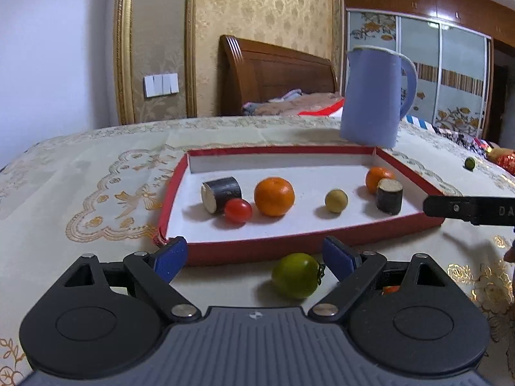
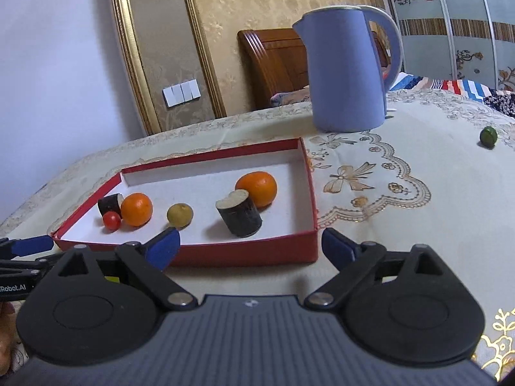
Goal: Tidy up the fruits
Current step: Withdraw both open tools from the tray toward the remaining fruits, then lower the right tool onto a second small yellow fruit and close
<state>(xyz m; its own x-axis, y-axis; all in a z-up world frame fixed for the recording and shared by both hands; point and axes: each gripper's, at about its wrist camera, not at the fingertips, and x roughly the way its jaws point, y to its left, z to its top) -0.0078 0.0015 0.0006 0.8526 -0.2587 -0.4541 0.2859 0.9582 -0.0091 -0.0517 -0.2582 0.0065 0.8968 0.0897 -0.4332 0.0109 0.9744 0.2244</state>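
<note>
blue fingers, black linkage arms, grey ribbed body w/ silver rivets

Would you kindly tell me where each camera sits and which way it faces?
Left wrist: above the open left gripper, facing the red cardboard tray; green tomato between its fingers.
Right wrist: above the open right gripper, at the tray's right corner.
Shared: tray, blue plastic kettle, small green fruit.
</note>
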